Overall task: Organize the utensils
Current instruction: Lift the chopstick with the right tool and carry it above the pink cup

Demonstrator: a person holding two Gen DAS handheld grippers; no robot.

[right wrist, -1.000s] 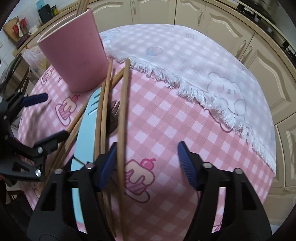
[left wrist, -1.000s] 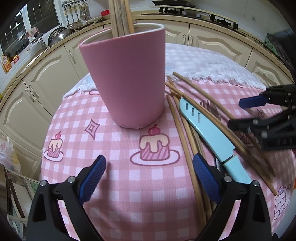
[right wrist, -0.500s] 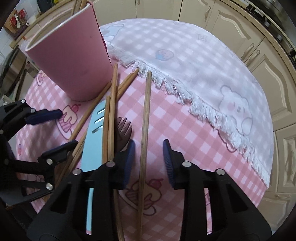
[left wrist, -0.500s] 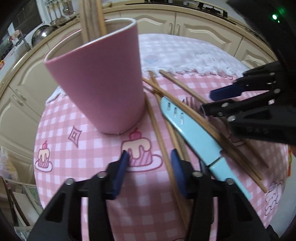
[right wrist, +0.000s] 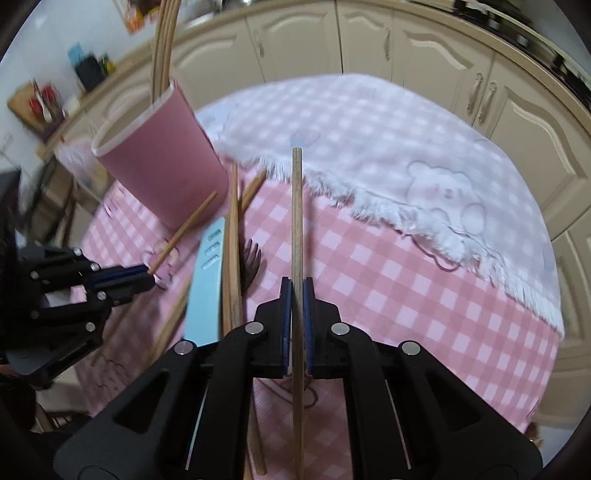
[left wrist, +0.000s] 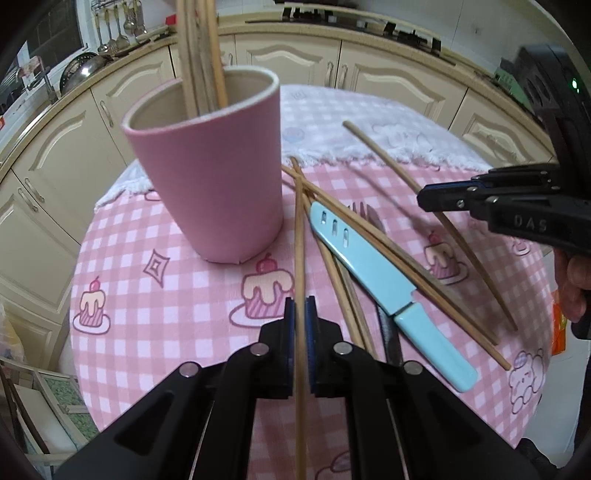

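Left gripper (left wrist: pixel 300 314): jaws have just closed, pinching a thin wooden chopstick (left wrist: pixel 298 229).
Right gripper (right wrist: pixel 296 295): jaws have just closed, pinching a second wooden chopstick (right wrist: pixel 296 206).
Long axes: both run forward along the fingers.
Tall pink cup (left wrist: pixel 210 166): ahead-left of both; nearer the left gripper.
Loose utensils: pale-blue knife (left wrist: pixel 373 273) beside the cup on the pink checked tablecloth (left wrist: pixel 166 314).

cream cabinets (left wrist: pixel 399 79) | countertop (left wrist: pixel 258 27) (cluttered) | dark window (left wrist: pixel 55 35)
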